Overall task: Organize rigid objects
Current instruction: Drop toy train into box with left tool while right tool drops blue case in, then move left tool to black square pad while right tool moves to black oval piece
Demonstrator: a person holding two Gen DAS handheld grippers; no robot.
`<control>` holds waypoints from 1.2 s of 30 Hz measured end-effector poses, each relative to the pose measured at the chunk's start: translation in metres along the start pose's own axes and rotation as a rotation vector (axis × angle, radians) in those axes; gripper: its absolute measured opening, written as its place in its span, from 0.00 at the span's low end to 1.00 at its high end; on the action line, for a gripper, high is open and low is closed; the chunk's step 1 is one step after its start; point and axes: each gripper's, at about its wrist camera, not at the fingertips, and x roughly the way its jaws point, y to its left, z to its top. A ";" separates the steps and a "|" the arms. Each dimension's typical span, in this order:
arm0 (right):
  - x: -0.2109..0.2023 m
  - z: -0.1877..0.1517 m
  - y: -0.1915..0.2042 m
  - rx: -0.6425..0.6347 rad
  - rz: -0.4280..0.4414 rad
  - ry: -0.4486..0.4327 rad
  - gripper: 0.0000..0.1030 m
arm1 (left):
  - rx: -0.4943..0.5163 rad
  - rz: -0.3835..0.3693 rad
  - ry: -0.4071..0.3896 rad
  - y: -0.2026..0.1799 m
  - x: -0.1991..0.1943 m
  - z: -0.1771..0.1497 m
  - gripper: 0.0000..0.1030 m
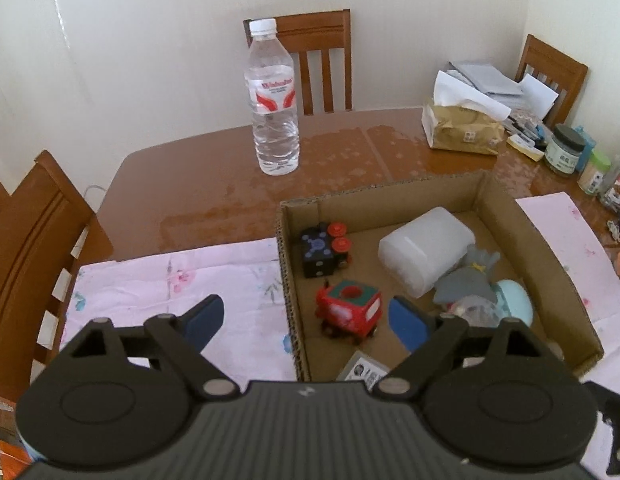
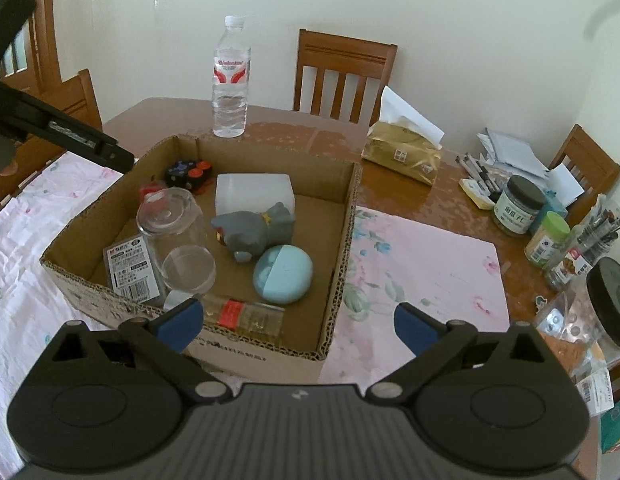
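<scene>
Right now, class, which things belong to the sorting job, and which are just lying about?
Job: cardboard box, water bottle, grey cat figure, red cube, glass jar.
Lying about: tissue pack, dark-lidded jar, pens, papers.

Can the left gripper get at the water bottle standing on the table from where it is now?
Probably yes. The left gripper is open and empty, and the water bottle stands upright alone on bare table, beyond the cardboard box corner, nothing crowding it.

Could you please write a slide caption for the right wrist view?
Open right gripper above cardboard box holding toys; water bottle stands behind.
</scene>
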 end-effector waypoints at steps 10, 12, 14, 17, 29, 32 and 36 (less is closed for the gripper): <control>0.003 -0.010 0.007 -0.023 0.008 0.032 1.00 | 0.008 -0.003 -0.027 0.013 -0.041 -0.030 0.92; 0.003 -0.012 0.007 -0.027 0.007 0.039 1.00 | 0.011 -0.007 -0.032 0.014 -0.050 -0.037 0.92; 0.003 -0.014 0.006 -0.034 0.007 0.045 1.00 | 0.010 -0.013 -0.039 0.016 -0.058 -0.045 0.92; 0.003 -0.019 0.004 -0.045 0.004 0.056 1.00 | 0.014 -0.025 -0.037 0.016 -0.067 -0.055 0.93; 0.017 -0.041 0.004 -0.070 0.015 0.129 1.00 | 0.015 -0.062 -0.025 0.016 -0.085 -0.090 0.93; 0.020 -0.039 0.007 -0.030 0.034 0.130 1.00 | 0.013 -0.061 -0.022 0.017 -0.084 -0.096 0.93; 0.022 -0.038 0.020 0.010 0.066 0.125 1.00 | -0.012 -0.056 -0.014 0.021 -0.082 -0.104 0.93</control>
